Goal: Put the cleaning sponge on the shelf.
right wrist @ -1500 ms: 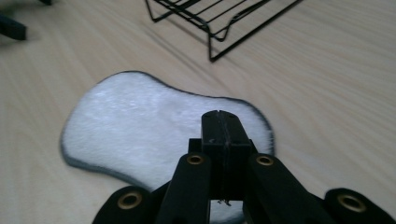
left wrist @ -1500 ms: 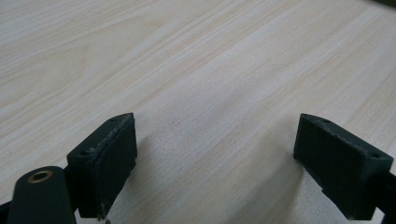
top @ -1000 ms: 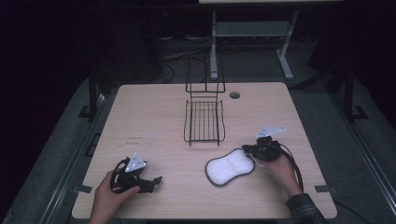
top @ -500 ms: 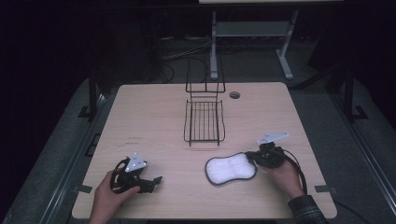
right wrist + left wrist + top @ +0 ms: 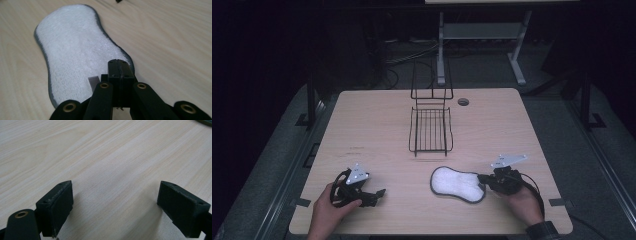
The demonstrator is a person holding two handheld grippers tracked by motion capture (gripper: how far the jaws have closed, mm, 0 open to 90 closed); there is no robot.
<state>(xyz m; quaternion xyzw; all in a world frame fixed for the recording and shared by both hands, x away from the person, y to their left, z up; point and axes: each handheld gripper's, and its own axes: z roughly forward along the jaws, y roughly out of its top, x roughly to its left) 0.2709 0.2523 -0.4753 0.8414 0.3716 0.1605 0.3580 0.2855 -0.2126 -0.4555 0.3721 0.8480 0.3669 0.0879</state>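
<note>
Right gripper (image 5: 486,178) pinching the pad's near edge; left gripper (image 5: 379,192) idle, jaws spread wide over bare wood.

Hard to see: in the right gripper view the jaws are pressed together and cover the spot where they meet the white pad (image 5: 75,47), so the pinched bit of rim is hidden; the pad's bottom end is cut off behind the gripper's links. Pad itself: peanut-shaped, fuzzy white top w/ thin grey border, lying flat on the table (image 5: 377,125), at approx 6 o'clock from the wire rack (image 5: 430,130) and well apart from it. Left gripper sits at approx 9 o'clock from the pad, touching nothing. Small dark round hole (image 5: 463,101) at approx 1 o'clock from the rack.
</note>
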